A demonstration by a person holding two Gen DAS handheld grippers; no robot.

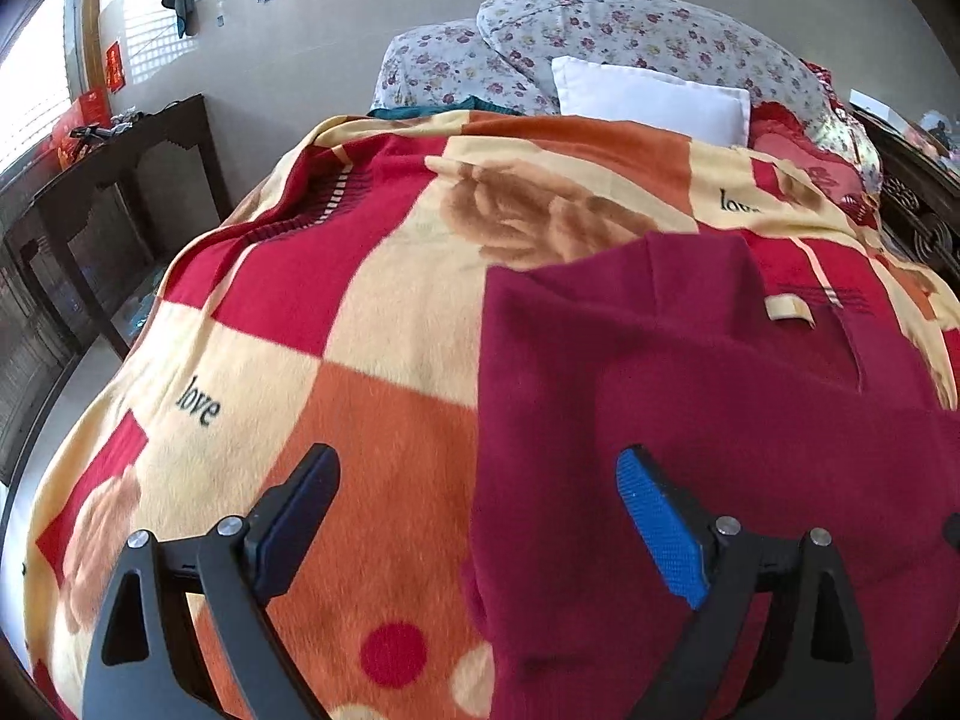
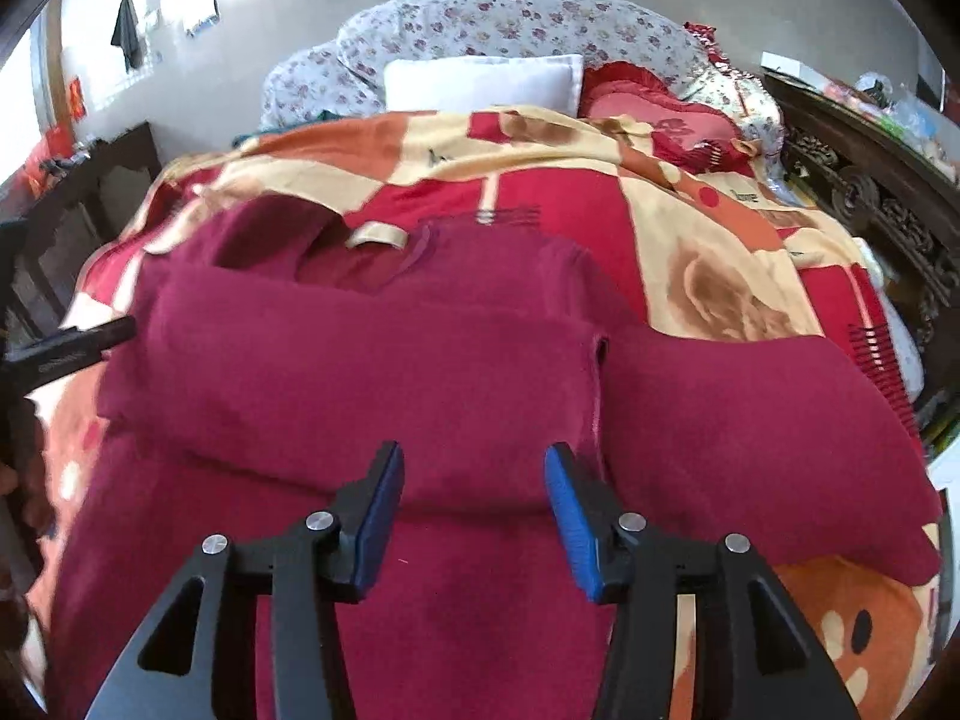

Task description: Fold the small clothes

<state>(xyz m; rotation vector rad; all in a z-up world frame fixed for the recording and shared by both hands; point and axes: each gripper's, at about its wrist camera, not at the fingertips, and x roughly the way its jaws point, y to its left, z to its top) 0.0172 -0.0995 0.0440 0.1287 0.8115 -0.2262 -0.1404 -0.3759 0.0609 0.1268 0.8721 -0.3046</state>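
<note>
A dark red sweater (image 2: 372, 372) lies on the patterned blanket (image 2: 708, 276), its left sleeve folded across the chest and its right sleeve (image 2: 756, 432) stretched out to the right. In the left wrist view the sweater (image 1: 690, 408) fills the right half. My left gripper (image 1: 480, 522) is open and empty, straddling the sweater's left edge just above the fabric; its dark tip (image 2: 72, 348) shows at the left of the right wrist view. My right gripper (image 2: 474, 510) is open and empty over the lower middle of the sweater.
The blanket (image 1: 336, 324) covers a bed. A white pillow (image 1: 648, 96), a floral quilt (image 1: 630, 24) and a red cushion (image 2: 648, 102) lie at the head. A dark wooden table (image 1: 102, 180) stands left of the bed; a carved dark wood rail (image 2: 876, 210) runs along the right.
</note>
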